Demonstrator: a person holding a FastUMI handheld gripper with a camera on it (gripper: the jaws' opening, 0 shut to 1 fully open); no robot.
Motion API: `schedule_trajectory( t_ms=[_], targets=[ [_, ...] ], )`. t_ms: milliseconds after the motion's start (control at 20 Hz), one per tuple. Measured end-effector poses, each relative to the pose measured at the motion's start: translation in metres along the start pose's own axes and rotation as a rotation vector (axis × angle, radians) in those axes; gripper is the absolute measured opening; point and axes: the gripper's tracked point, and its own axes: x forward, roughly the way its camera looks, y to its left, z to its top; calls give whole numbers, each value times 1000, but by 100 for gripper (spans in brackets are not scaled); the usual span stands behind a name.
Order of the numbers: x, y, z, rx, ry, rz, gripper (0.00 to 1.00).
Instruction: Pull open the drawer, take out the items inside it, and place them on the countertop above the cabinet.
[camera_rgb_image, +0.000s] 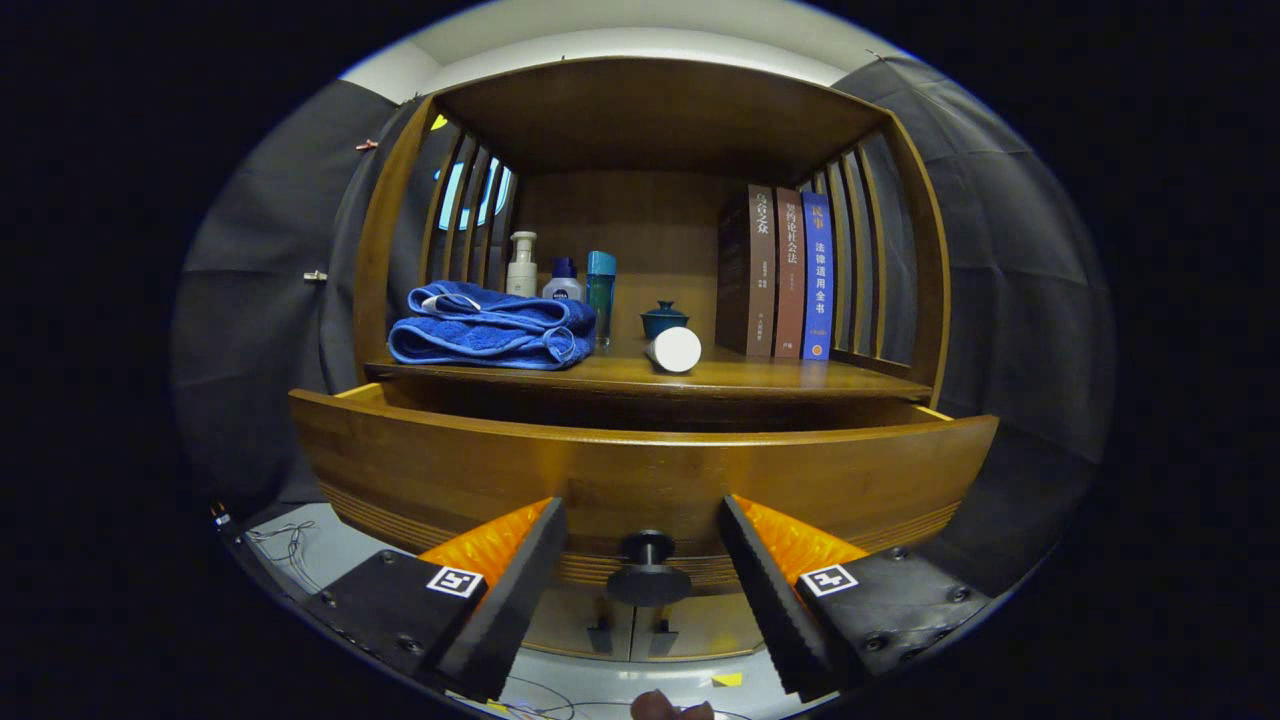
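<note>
Fingers (645, 585) stand wide around the knob (648, 572) of the half-open drawer (640, 470), so pulling now risks slipping off ungripped.

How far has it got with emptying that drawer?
Done: the drawer already stands pulled out below the countertop. In hand: the gripper is open, its fingers either side of the drawer knob, not pressing it. Left: taking items out; the drawer front hides its inside, so I cannot tell what remains there.

Brown wooden drawer (640, 470) with black knob (648, 570); blue folded towel (490, 328); white cylinder (676, 349); teal lidded cup (664, 319).
</note>
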Motion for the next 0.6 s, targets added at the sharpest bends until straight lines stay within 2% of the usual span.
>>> schedule_trajectory(
  t_ms=[600],
  targets=[
    [62,3,6,-16,-7,-11,99]
  ],
)
